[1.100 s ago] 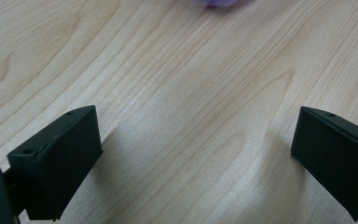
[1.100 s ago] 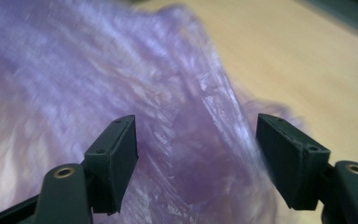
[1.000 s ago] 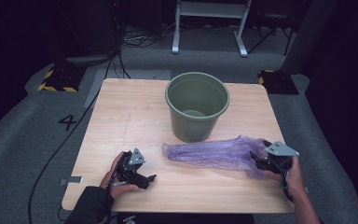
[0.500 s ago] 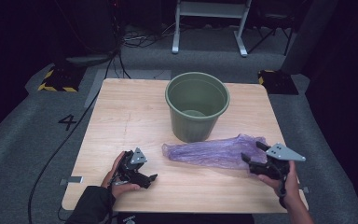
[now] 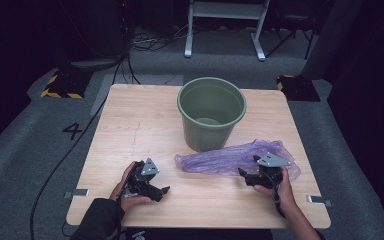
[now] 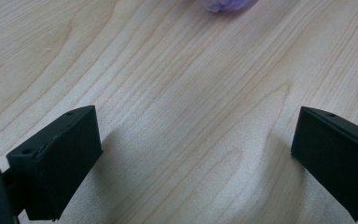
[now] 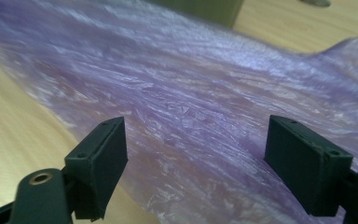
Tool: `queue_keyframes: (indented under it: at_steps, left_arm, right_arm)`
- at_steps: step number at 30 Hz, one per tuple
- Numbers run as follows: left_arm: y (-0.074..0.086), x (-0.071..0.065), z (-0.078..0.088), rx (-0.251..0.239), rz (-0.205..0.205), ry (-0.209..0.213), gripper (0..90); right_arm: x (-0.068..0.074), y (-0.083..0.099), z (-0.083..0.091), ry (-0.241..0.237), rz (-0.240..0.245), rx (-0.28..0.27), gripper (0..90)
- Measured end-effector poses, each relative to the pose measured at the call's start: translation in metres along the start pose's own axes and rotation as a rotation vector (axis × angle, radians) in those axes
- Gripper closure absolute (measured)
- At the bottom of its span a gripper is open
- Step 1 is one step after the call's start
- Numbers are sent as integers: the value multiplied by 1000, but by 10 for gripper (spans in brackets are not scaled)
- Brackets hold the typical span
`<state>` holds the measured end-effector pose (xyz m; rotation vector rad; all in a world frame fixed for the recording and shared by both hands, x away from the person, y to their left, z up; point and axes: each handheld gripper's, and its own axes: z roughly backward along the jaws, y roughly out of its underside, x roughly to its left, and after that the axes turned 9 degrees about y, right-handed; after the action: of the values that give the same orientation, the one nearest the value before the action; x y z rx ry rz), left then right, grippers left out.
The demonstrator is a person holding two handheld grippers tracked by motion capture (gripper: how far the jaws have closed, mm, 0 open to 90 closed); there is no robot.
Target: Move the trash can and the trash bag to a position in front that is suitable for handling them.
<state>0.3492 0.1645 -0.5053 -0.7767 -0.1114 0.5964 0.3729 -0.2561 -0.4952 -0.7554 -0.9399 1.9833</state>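
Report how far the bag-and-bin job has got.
Nothing looks done: the purple bag lies flat on the table, outside the green bin. In hand: the right gripper is open over the bag. The left gripper is open over bare wood. Gripping and any bagging of the bin remain.

**Both hands low, both grippers spread**

I see my left hand (image 5: 127, 187) entering from the bottom edge in a dark sleeve (image 5: 97, 222), palm cupped around the left gripper (image 5: 164, 190), whose jaws point rightward and stand wide apart. My right hand (image 5: 272, 190) comes in from the lower right, forearm angled inward, holding the right gripper (image 5: 241, 172) with jaws aimed leftward, likewise parted wide with nothing pinched between them.
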Motion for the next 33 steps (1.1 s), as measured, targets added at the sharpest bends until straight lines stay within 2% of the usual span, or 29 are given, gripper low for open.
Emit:
queue_keyframes:
  at_steps: [6, 9, 14, 15, 16, 19, 21, 23, 25, 33]
  left_arm:
    - [-1, 1, -1, 1, -4, 5, 8]
    - [-3, 1, -3, 2, -6, 7, 4]
    - [-6, 3, -5, 5, -9, 9, 4]
    - [-7, 3, -6, 1, -7, 11, 3]
    - [-8, 4, -7, 4, -11, 12, 4]
    - [-11, 5, -9, 4, -11, 13, 3]
    - [-13, 6, -11, 4, -10, 15, 3]
    - [-14, 7, -13, 5, -16, 17, 2]
    - [-15, 7, -13, 5, -16, 18, 2]
    - [-14, 5, -12, 1, -10, 9, 7]
  right_arm:
    - [-17, -1, -18, -17, 21, 42, 234]
    - [-26, -2, -22, -13, 10, 42, 251]
    - [-36, -4, -31, -50, 17, 90, 271]
    - [-37, -5, -32, -52, 17, 95, 311]
    - [-38, -5, -33, -53, 8, 91, 394]
    - [-44, -5, -35, -82, -24, 97, 457]
    - [-48, -5, -35, -93, -26, 94, 517]
    - [-51, -4, -35, -79, -47, 92, 609]
    - [-52, -3, -34, -73, -55, 92, 650]
    - [-48, -2, -31, -64, -9, 80, 846]
